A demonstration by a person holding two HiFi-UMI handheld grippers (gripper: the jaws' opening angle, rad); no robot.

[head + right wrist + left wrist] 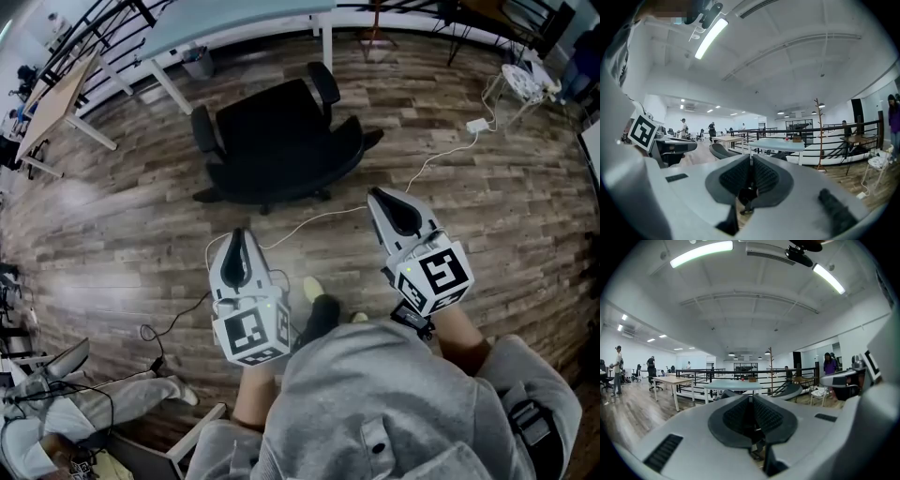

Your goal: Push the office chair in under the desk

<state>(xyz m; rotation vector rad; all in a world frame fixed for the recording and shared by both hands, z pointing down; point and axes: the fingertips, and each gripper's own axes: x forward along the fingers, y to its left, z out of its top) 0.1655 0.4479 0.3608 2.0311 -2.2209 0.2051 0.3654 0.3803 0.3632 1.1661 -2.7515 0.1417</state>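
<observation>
The black office chair (277,141) stands on the wooden floor (112,234), out in the open just near of the pale tabletop (234,19) at the far edge, not yet under it; its broad near side looks like the backrest (281,176). The left gripper (237,248) and right gripper (394,208) hang near of the chair, apart from it; on both, the jaws are pressed together with nothing between them. The chair should roll easily on its base yet swivel if pushed off-centre; the likely best contact is the top of the backrest, one gripper toward each side, pushing evenly. A white cable (441,155) lies on the floor beside the base and might snag a wheel.
</observation>
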